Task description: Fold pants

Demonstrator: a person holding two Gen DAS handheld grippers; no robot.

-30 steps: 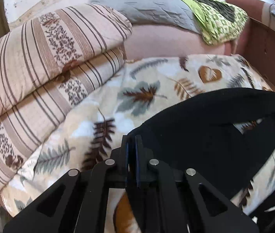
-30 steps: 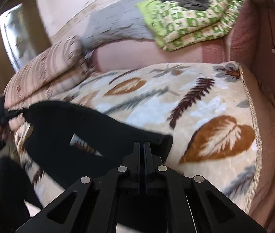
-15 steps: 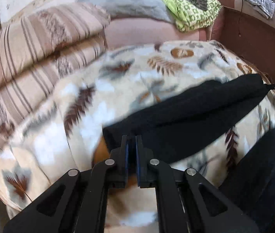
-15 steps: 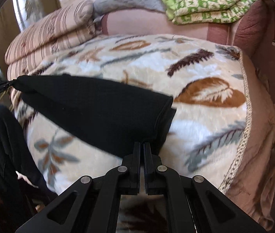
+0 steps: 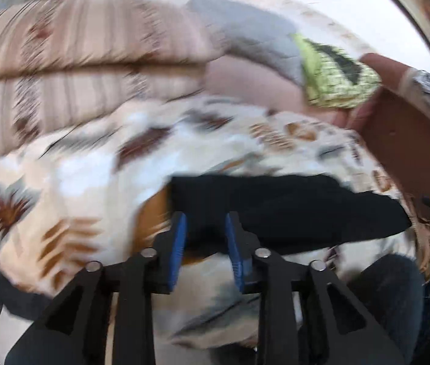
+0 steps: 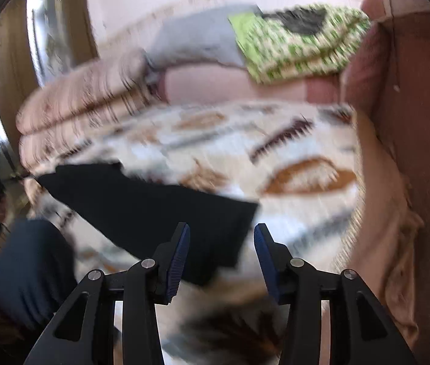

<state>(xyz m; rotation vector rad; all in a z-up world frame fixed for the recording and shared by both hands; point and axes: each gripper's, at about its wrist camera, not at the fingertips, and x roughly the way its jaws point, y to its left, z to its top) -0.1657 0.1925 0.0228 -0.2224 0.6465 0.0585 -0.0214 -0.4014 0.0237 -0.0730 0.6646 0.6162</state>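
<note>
Black pants (image 5: 282, 210) lie folded in a long flat strip across the leaf-print blanket (image 5: 93, 164) near the bed's front edge. In the left wrist view my left gripper (image 5: 206, 228) is over the strip's left end, its jaws opening, the blue pads clear of the cloth that lies between and beyond them. The right wrist view shows the same pants (image 6: 154, 210) with my right gripper (image 6: 221, 237) above their right end. Its jaws are opening too, and the pads do not press the fabric. Both views are blurred.
Striped folded bedding (image 5: 78, 70) is stacked at the back left. A grey pillow (image 5: 245, 33) and a green patterned blanket (image 5: 333, 76) rest on the pink sofa back. A brown wooden side panel (image 5: 406, 152) borders the right. A person's dark-trousered leg (image 6: 29, 267) is at the bed's front.
Both grippers were shut on the pants' ends, drew them toward the bed's front edge and laid them down. Now both have let go, and their jaws stand apart.
</note>
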